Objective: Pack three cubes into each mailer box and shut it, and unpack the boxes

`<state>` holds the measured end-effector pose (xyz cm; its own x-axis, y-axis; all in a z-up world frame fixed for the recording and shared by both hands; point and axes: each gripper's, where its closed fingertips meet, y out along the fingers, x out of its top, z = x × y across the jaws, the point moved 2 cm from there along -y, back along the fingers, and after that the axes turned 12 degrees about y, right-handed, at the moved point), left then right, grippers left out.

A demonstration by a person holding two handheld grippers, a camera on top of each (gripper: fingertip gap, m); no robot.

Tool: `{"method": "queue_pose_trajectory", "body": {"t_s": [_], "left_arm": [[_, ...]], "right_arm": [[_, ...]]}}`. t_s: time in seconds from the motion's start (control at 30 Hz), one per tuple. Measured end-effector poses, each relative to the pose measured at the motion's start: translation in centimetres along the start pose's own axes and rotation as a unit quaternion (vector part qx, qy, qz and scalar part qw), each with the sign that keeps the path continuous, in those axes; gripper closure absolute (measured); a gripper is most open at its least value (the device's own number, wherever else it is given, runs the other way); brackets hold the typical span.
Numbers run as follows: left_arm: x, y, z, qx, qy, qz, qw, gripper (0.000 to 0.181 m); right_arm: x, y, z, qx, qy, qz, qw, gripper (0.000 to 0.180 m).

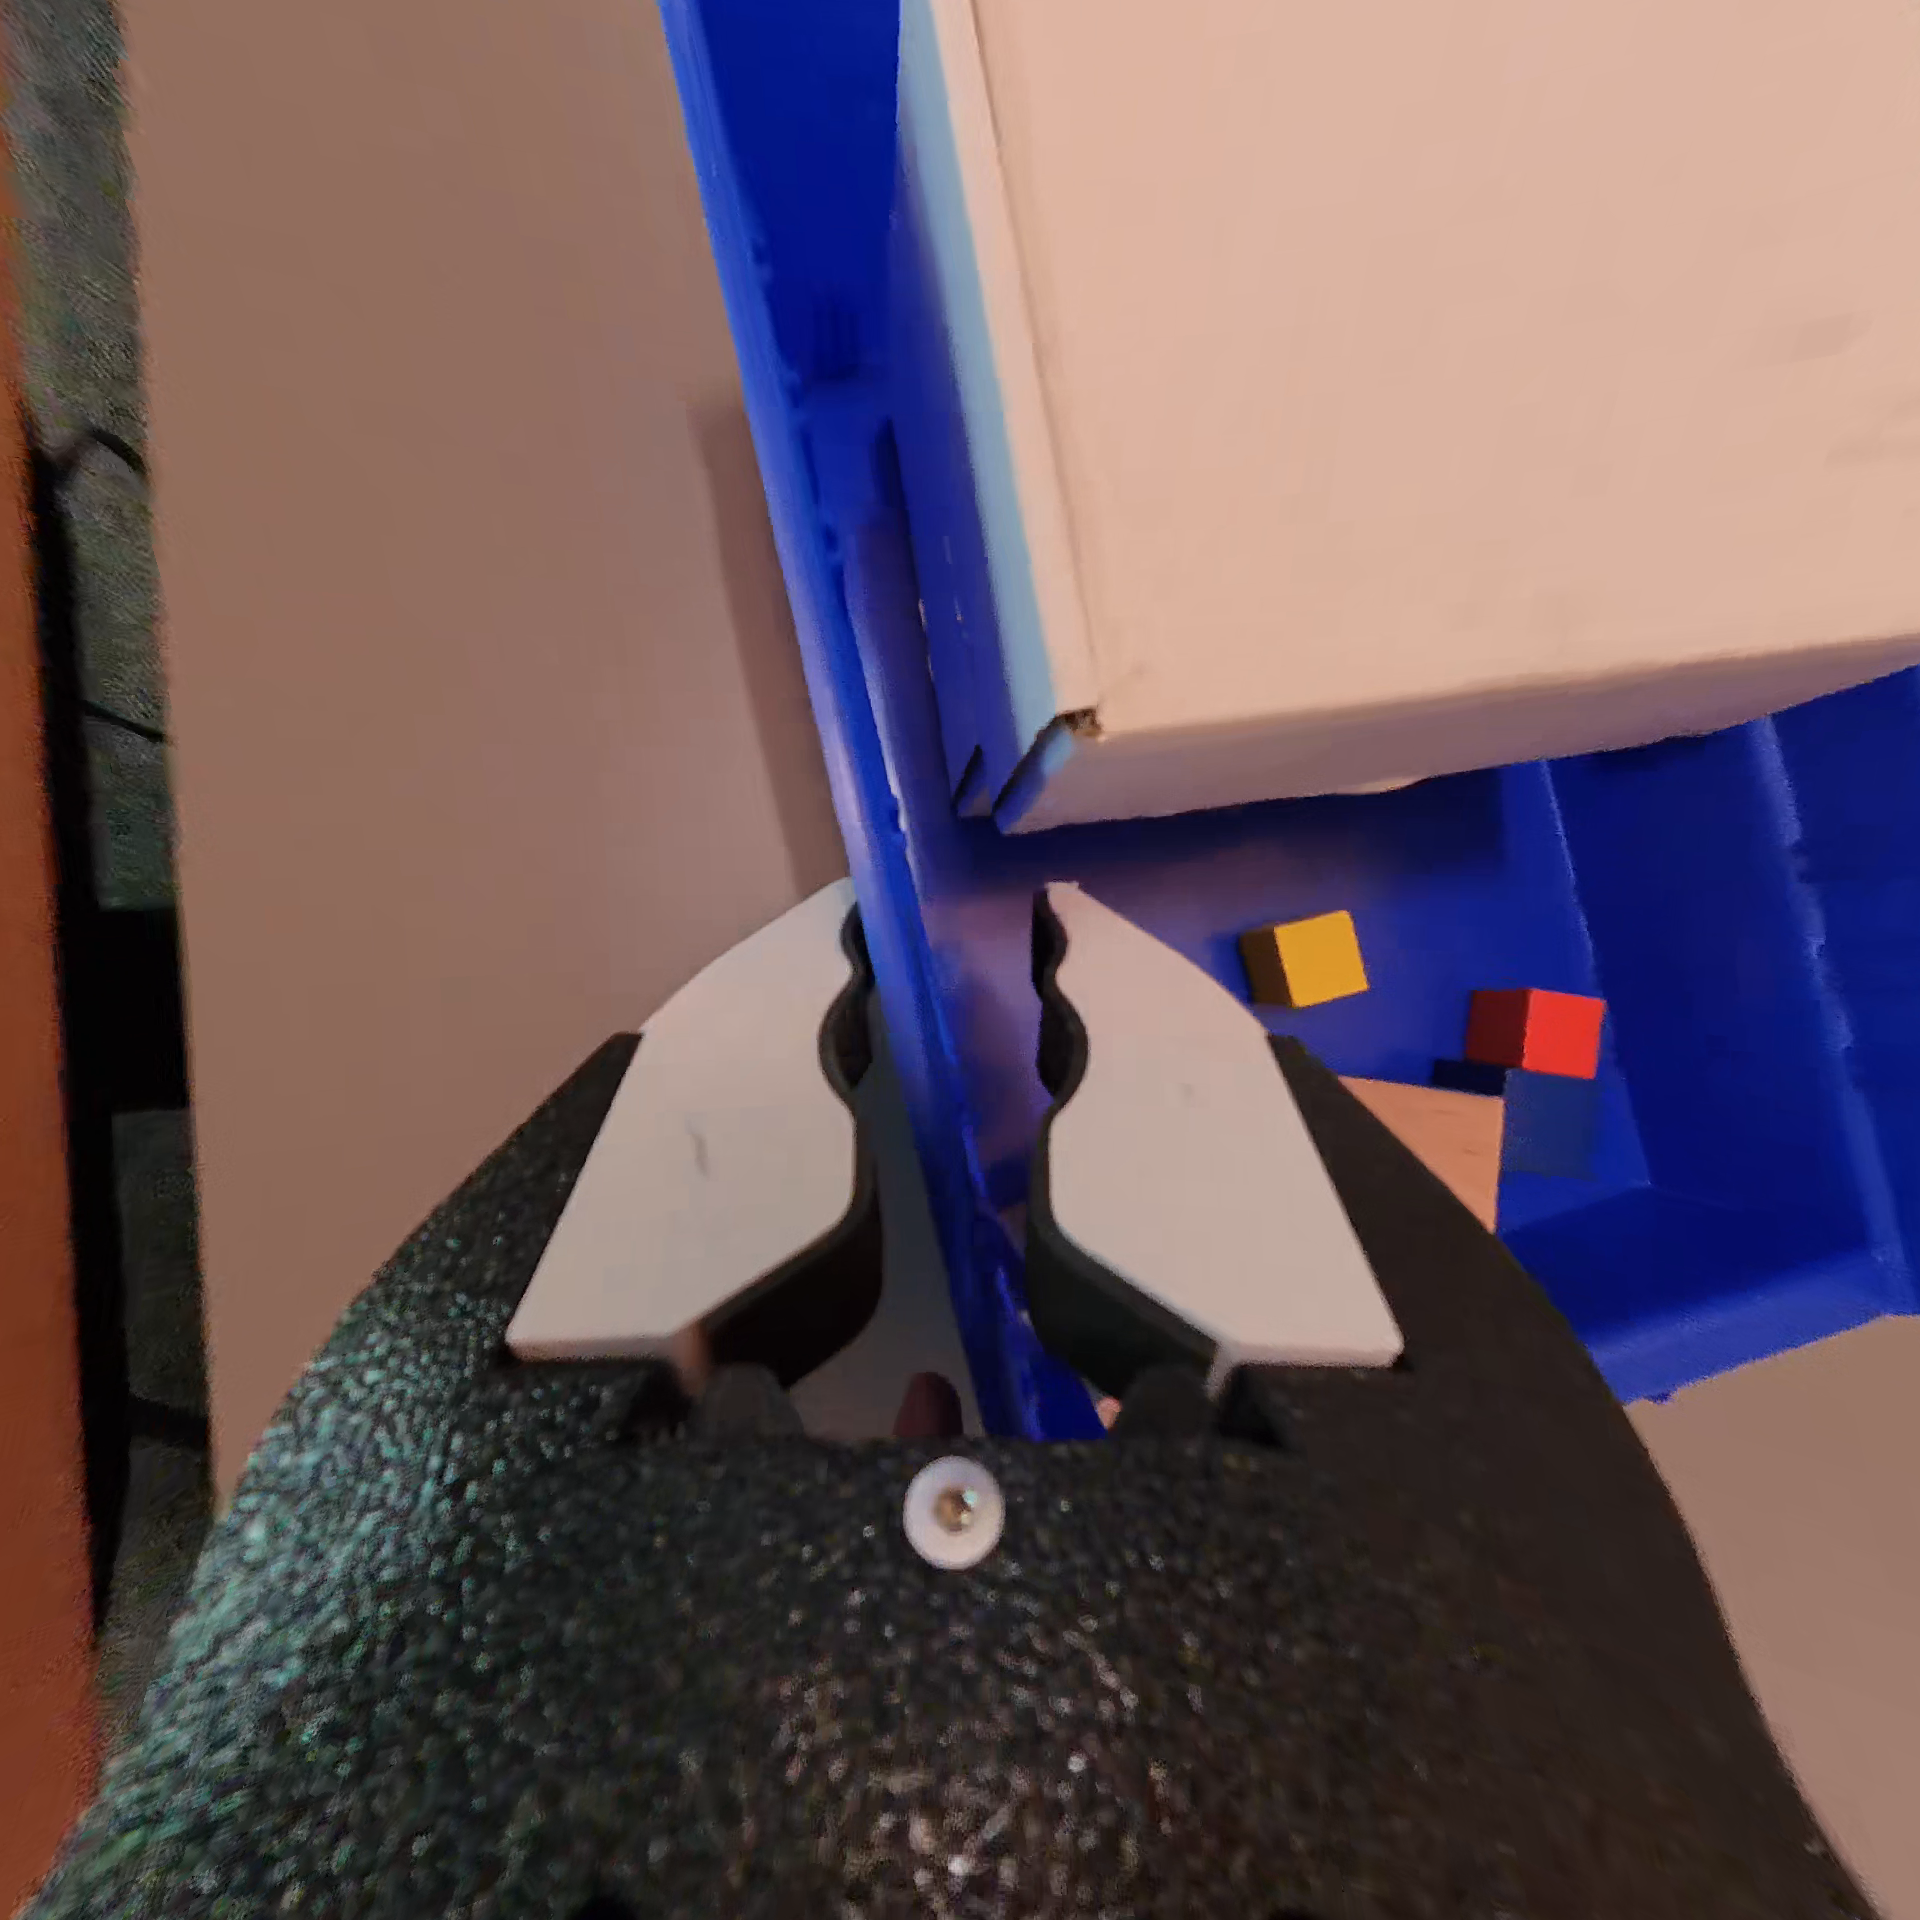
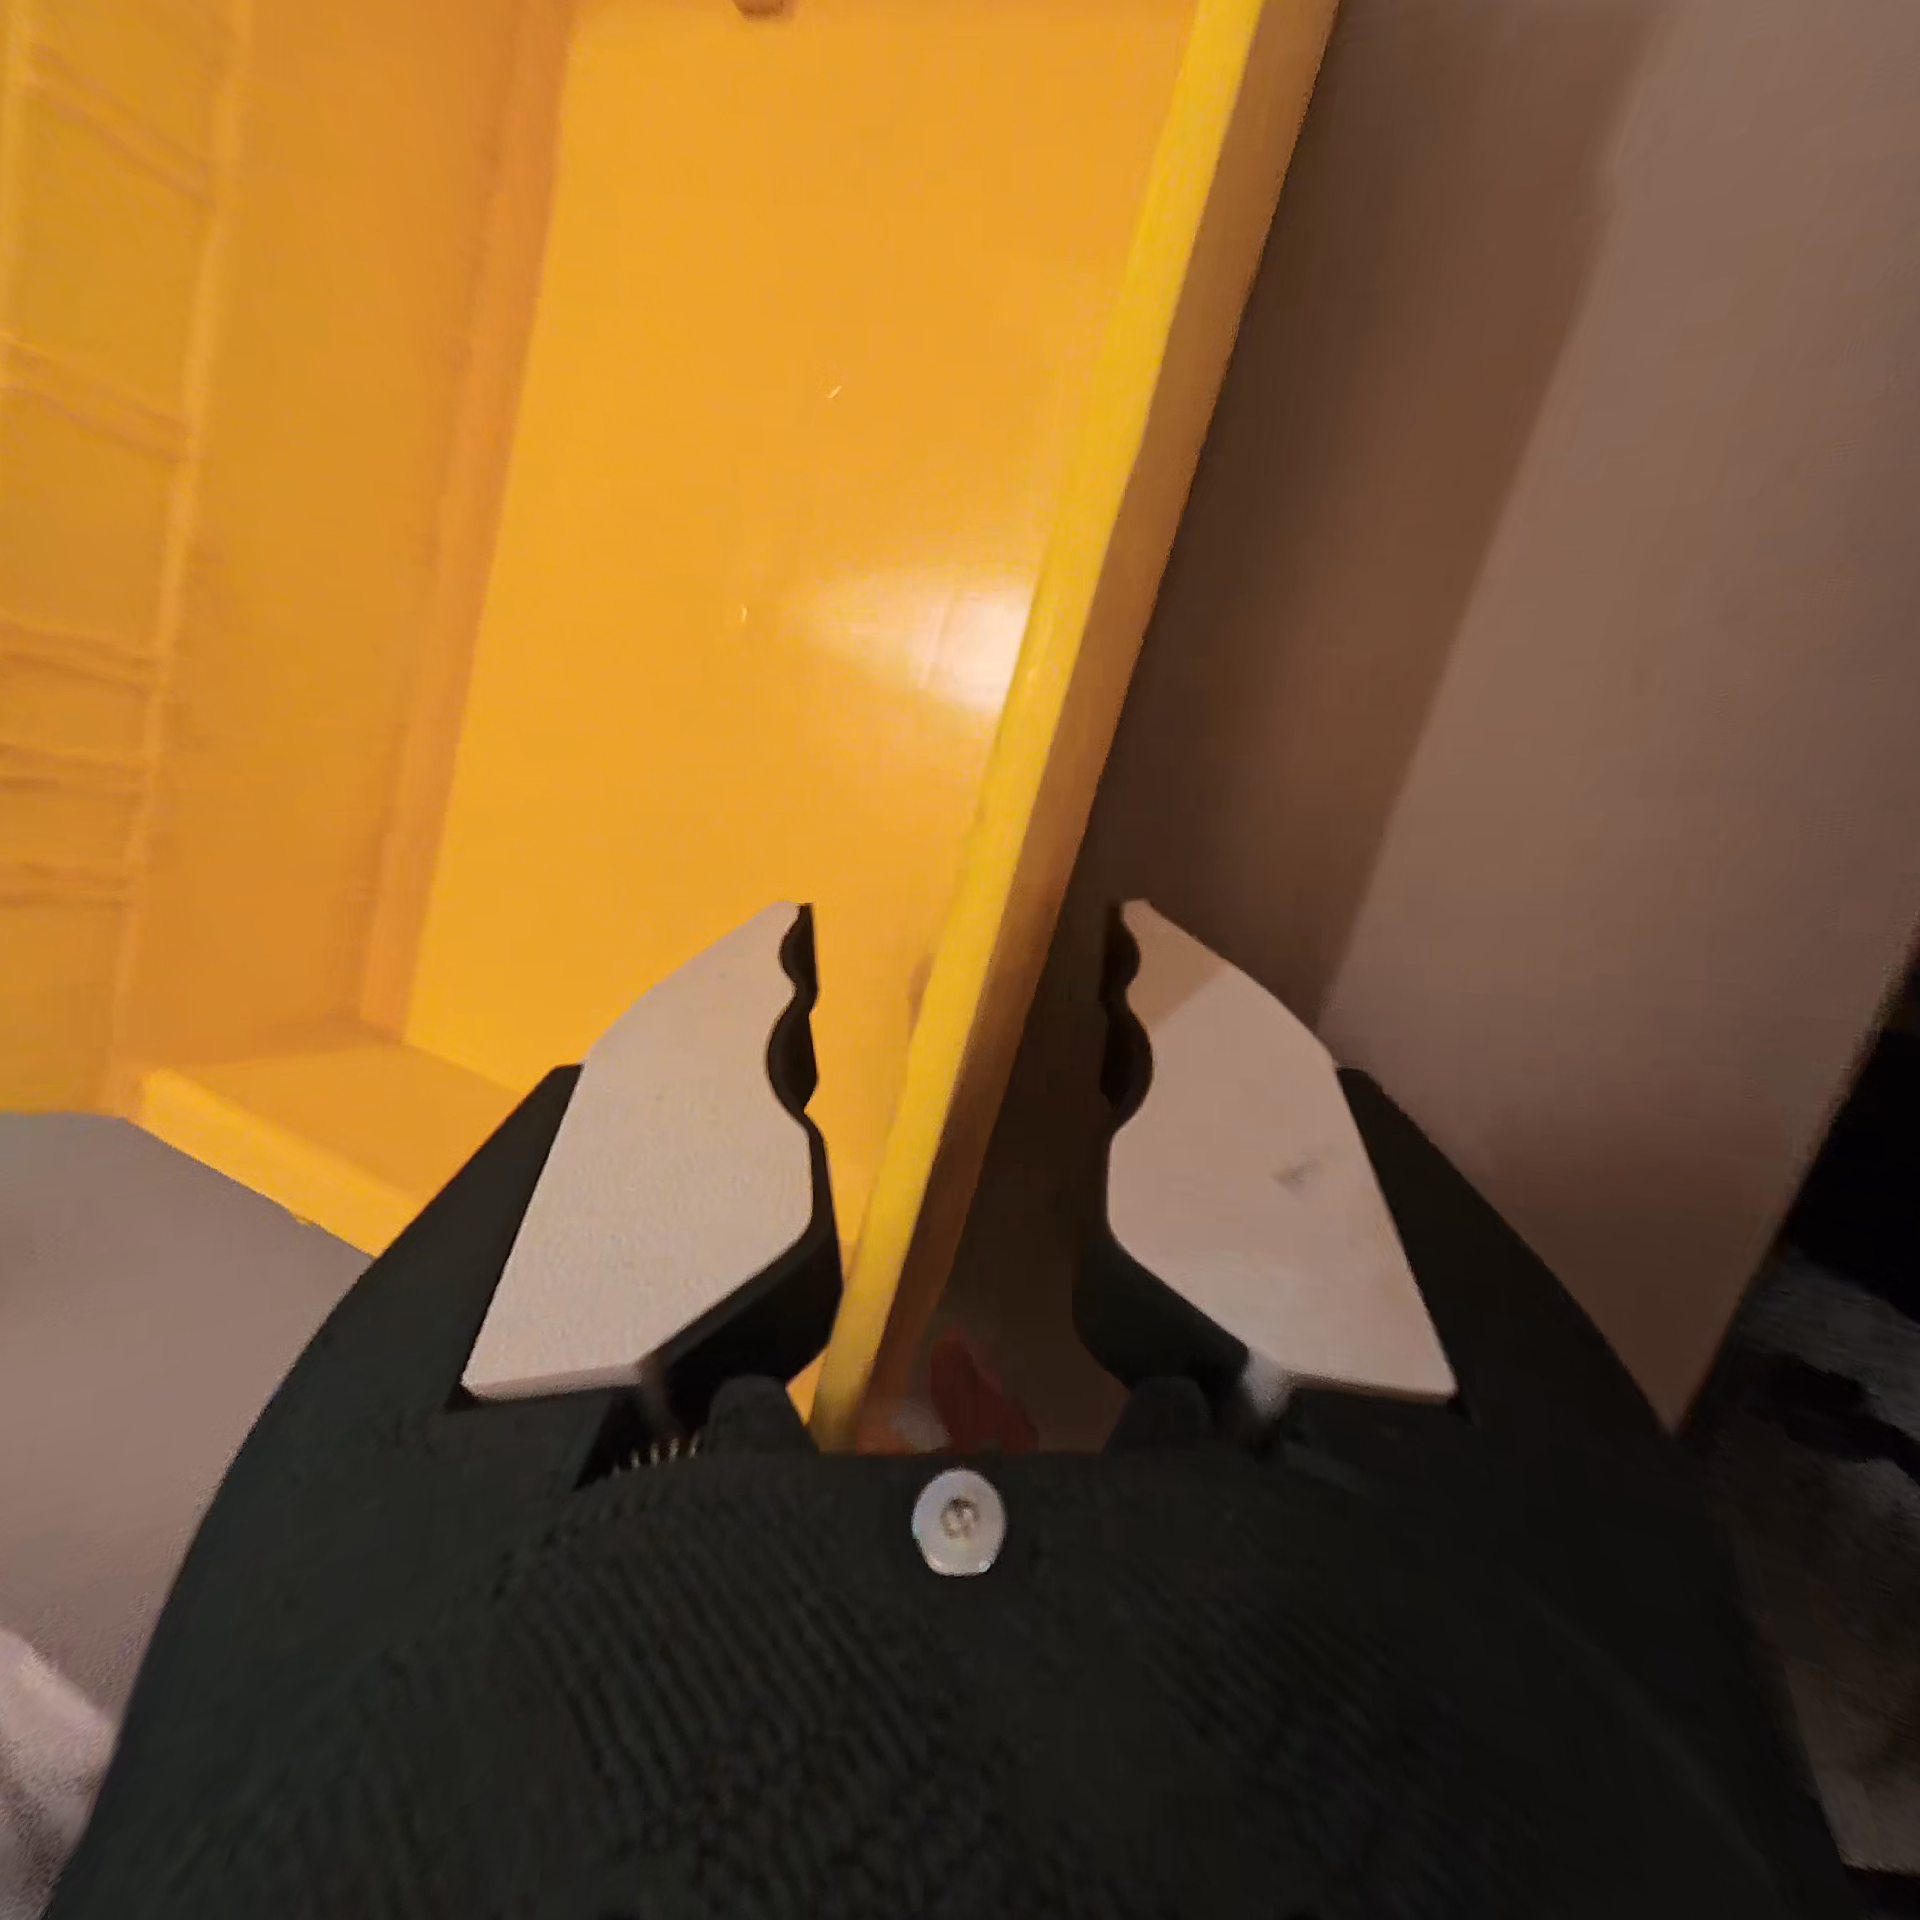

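Note:
In the left wrist view a shut white mailer box point(image 1: 1455, 364) sits in a blue bin point(image 1: 1683, 987). Beside it on the bin floor lie a yellow cube point(image 1: 1314, 956), a red cube point(image 1: 1548, 1029) and a blue cube point(image 1: 1548, 1122). My left gripper point(image 1: 951, 914) is open and straddles the bin's left wall point(image 1: 821, 520); the left finger touches it, the right finger stands apart. In the right wrist view my right gripper point(image 2: 964, 920) is open and straddles the right wall point(image 2: 1122, 520) of a yellow bin point(image 2: 779, 416), with a gap on both sides.
A tan wooden-looking piece point(image 1: 1423, 1143) lies in the blue bin behind my right finger. Both bins stand on a beige tabletop point(image 1: 468, 623). The table's edge point(image 2: 1704, 1195) runs near the yellow bin's right side, with dark floor beyond. A grey object point(image 2: 125, 1299) shows at lower left. Across from one pair of fingers to the other is roughly 90 cm. Between my left fingertips and the yellow cube point(image 1: 1314, 956) there is roughly 9 cm.

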<state>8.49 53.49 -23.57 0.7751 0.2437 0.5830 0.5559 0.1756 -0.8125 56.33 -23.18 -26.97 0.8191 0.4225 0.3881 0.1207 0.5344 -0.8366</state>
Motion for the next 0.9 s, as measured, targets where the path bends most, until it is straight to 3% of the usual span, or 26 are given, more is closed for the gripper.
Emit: {"method": "queue_pose_trajectory", "body": {"t_s": [0.13,0.23,0.37,0.43,0.57,0.77,0.9], "left_arm": [[1.6,-2.4,0.6,0.050,0.047,-0.027,0.997,0.144],[2.7,-4.6,0.9,0.076,0.064,-0.043,0.994,0.134],[4.5,-6.7,-1.2,0.049,0.137,-0.078,0.986,0.116],[5.1,-7.0,-3.2,0.027,0.216,-0.087,0.972,0.093],[5.6,-6.3,-6.2,0.048,0.378,-0.045,0.923,0.077],[6.2,-4.4,-9.3,0.063,0.566,0.058,0.820,0.075],[7.9,-3.3,-9.7,0.051,0.596,0.088,0.797,0.071]], "right_arm": [[2.4,-4.2,-0.2,-0.069,-0.029,-0.121,0.990,0.102],[3.4,-9.3,1.4,-0.124,-0.042,-0.244,0.961,0.088],[0.6,-12.3,10.5,-0.044,-0.079,-0.355,0.931,0.084],[-1.7,-11.7,15.9,0.006,-0.128,-0.379,0.916,0.084],[-5.5,-7.9,24.4,0.059,-0.209,-0.387,0.896,0.083],[-8.4,-0.9,31.1,0.055,-0.358,-0.316,0.877,0.078],[-10.8,2.1,33.2,0.063,-0.450,-0.264,0.851,0.073]]}}
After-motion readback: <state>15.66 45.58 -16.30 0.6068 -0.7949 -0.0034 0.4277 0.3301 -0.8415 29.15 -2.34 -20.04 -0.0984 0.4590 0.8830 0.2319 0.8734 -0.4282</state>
